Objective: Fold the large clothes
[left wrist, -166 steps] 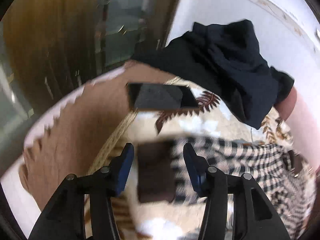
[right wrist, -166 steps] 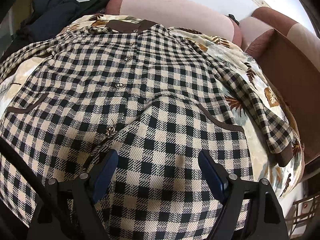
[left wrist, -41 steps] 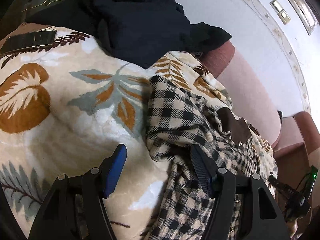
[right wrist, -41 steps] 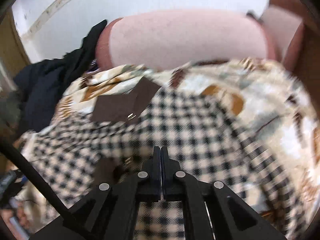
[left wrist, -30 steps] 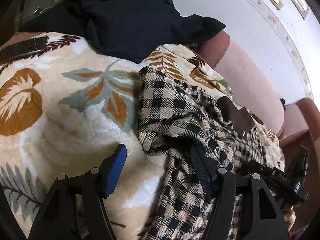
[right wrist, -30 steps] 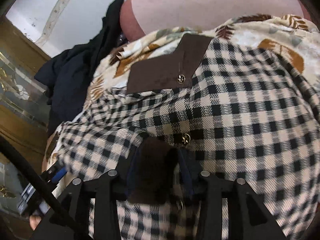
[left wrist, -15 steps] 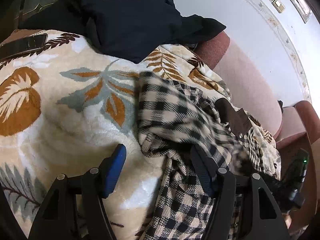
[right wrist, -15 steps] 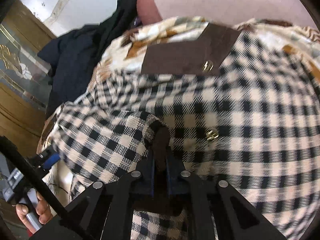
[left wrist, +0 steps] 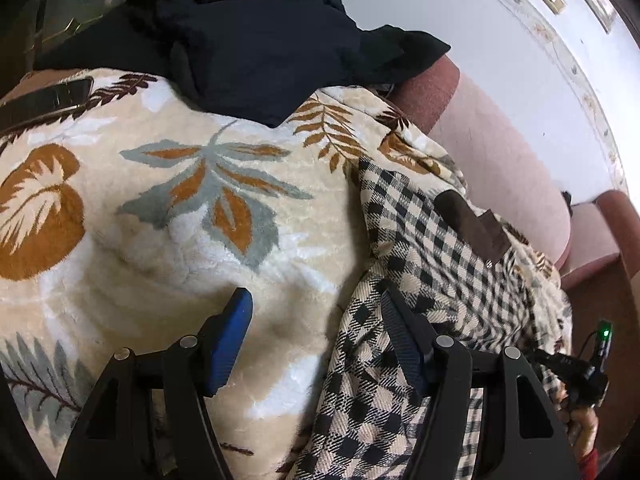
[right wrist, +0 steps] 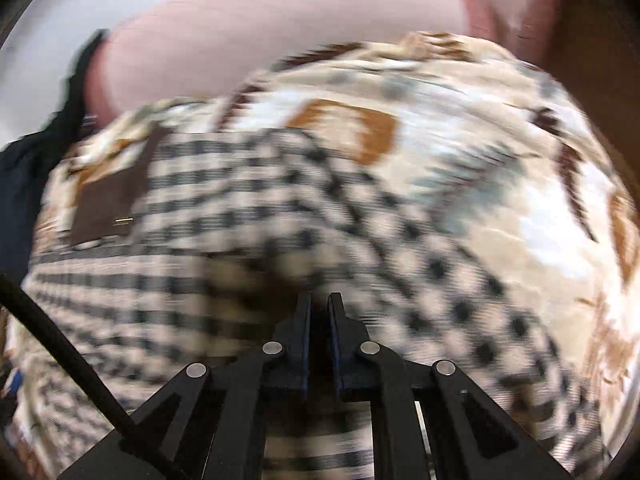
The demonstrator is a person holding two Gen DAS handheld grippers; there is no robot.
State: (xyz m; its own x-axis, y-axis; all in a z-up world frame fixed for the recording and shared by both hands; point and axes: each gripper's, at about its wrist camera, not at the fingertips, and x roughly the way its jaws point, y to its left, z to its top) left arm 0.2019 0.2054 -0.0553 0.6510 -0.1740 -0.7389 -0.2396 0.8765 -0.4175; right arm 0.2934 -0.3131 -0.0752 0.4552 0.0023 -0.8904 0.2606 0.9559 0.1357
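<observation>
Checked jacket [left wrist: 424, 264] lies bunched on the leaf-print blanket [left wrist: 168, 216] covering the sofa [left wrist: 512, 176], folded partly over itself, brown collar [left wrist: 468, 224] toward the backrest. Dark garment [left wrist: 256, 40] heaped at the far end, apart from it.

Left claw [left wrist: 316, 340] open, nothing between the pads: one finger over bare blanket, the other at the jacket's near edge. Right claw [right wrist: 319, 316] has just been closing and is now pinched shut on a fold of the checked fabric; right wrist view is motion-blurred, so exactly which part of the jacket it has is hard to tell.

Handling, as a judgement: thick woven cloth, soft and floppy, some weight, not slippery, not fragile. It will sag and drag on the plush blanket, so a one-point pull bunches it. Better grab points are hem corners, shoulder seams or the cuff band, with both claws spread apart. Buttons could snag in a fold.
</observation>
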